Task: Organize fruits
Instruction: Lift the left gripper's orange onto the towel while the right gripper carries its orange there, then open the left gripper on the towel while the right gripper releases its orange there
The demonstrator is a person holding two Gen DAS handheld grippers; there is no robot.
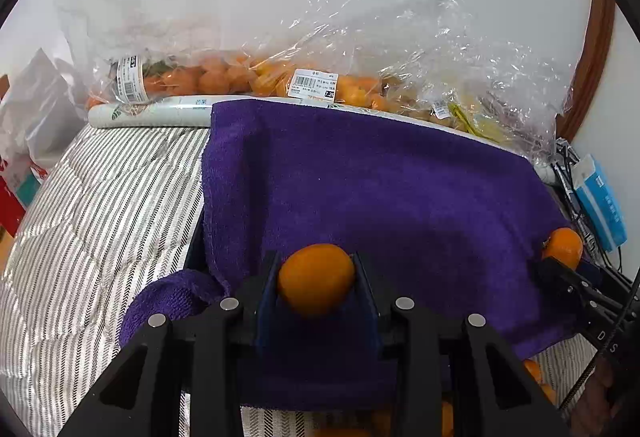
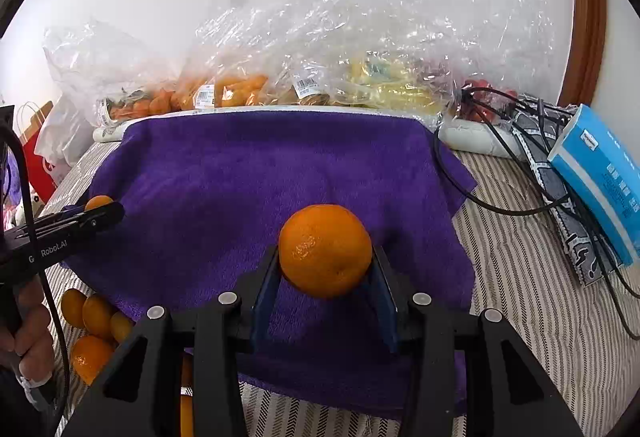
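Observation:
My left gripper [image 1: 316,269] is shut on a small orange [image 1: 316,279], held just above the purple towel [image 1: 380,189]. My right gripper [image 2: 325,261] is shut on a larger orange [image 2: 325,251] over the same towel [image 2: 260,173]. Each gripper shows in the other's view: the right one with its orange [image 1: 562,245] at the towel's right edge, the left one with its orange [image 2: 98,203] at the towel's left edge. Several loose oranges [image 2: 94,321] lie on the striped cover by the towel's near left corner.
Clear plastic bags of fruit [image 1: 280,77] [image 2: 320,77] line the back wall behind a white roll [image 1: 152,113]. A blue tissue box [image 2: 600,177], black cables [image 2: 480,181] and a grey patterned item lie to the right. Paper bags [image 1: 36,125] stand at the left.

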